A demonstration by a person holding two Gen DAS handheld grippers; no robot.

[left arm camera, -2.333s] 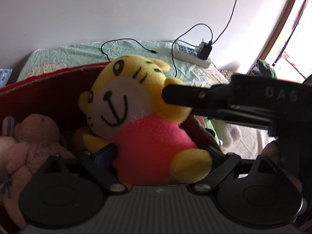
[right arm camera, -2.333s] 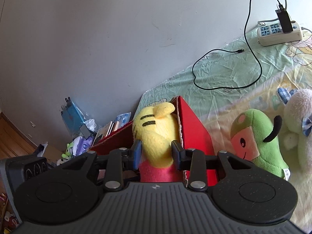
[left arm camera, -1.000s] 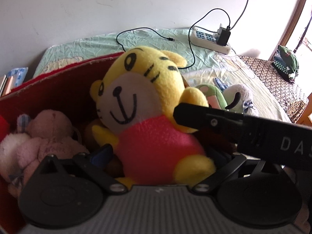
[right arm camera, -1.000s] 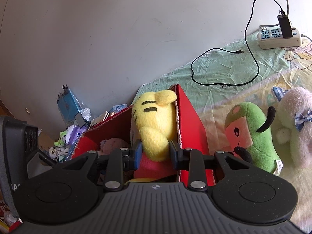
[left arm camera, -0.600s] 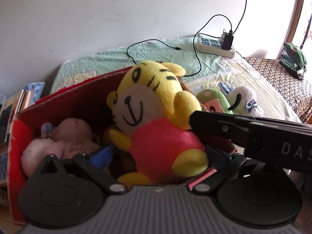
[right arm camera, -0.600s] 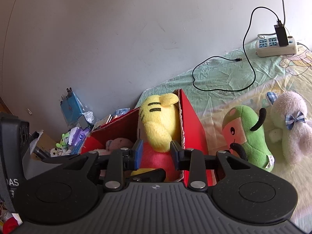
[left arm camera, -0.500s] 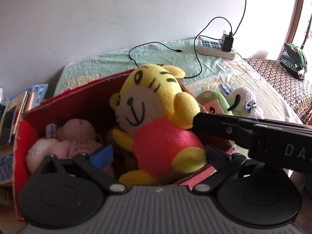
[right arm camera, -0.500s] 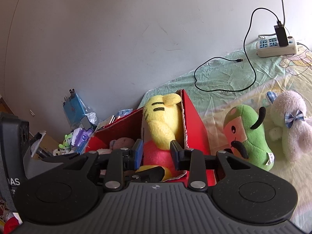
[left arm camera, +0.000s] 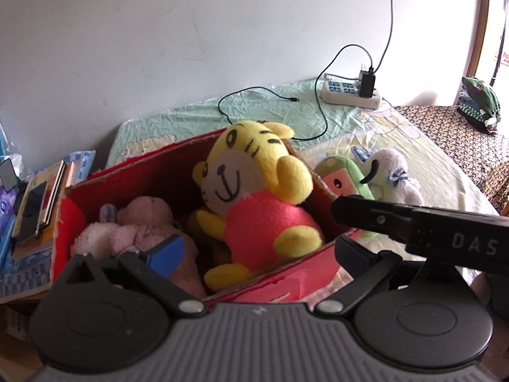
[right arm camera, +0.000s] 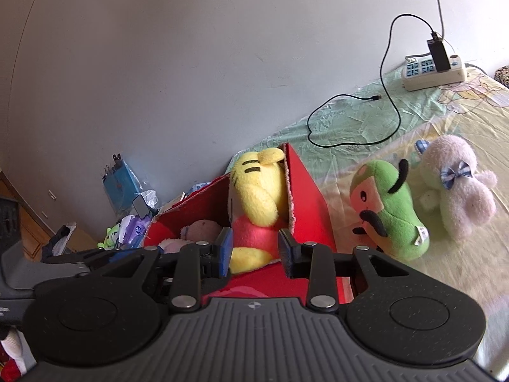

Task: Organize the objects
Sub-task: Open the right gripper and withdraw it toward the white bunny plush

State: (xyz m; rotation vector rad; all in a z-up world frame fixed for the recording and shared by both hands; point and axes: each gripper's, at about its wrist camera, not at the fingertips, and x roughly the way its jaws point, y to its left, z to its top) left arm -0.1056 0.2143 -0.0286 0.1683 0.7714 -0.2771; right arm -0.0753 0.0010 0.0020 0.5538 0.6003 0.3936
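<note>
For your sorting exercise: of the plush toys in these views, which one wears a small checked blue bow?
The pale white plush, lying on the bed beside the green plush. Neither the green plush nor the yellow tiger has a bow.

bed (left arm camera: 423, 146) | on it: red box (left arm camera: 280, 286); green plush (right arm camera: 388, 210); white plush (right arm camera: 458, 187); power strip (right arm camera: 432, 73)

daylight scene, bright overall. left wrist view: strong glare from doorway (left arm camera: 496, 31) at right edge, washed out to white; wall (left arm camera: 159, 31) evenly lit, slight warm haze. right wrist view: softer, cooler light, wall (right arm camera: 191, 63) greyer, darkening toward left. fisheye bend strong at edges, dark corners in both. red box (left arm camera: 286, 286) interior shadowed. gripper bodies in foreground dark, little detail. focus mostly sharp, slight softness at rims.
</note>
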